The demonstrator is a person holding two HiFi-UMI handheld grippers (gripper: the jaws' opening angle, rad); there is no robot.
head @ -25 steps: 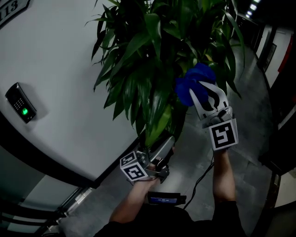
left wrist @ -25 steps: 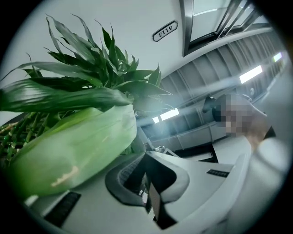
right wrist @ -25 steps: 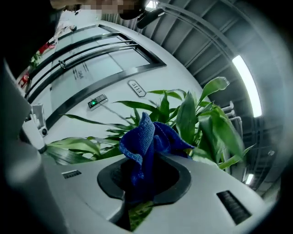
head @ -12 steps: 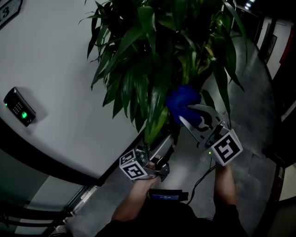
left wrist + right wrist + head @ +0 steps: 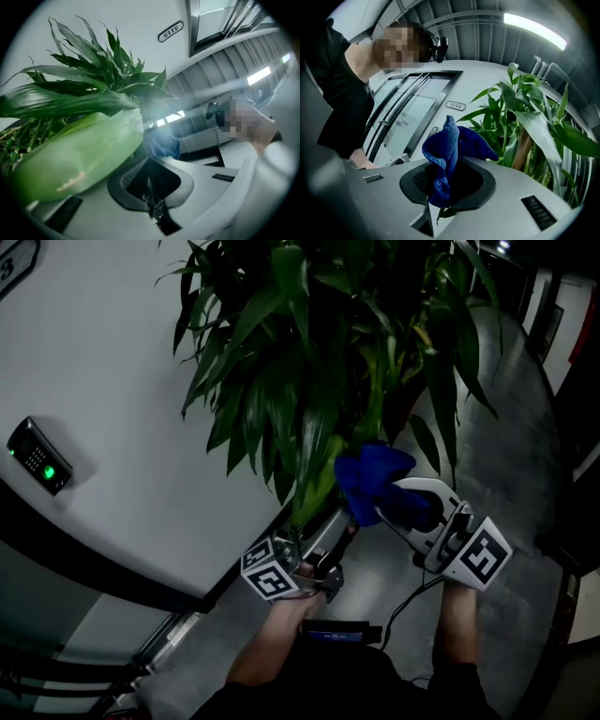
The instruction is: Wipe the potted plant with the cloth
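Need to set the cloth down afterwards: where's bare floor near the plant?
Bare floor opens right of the plant, beyond the right gripper. Crowded: leaves overhang the strip along the wall, and a cable crosses the floor between the arms.

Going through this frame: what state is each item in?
left gripper: shut, pale leaf lying across it
right gripper: shut on blue cloth
blue cloth: bunched, sticking out of the jaws
plant: standing, leaves drooping
wall keypad: green light on

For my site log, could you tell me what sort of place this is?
Probably an office-building corridor: a keypad access reader on the white wall, a room-number plate, and a potted plant.
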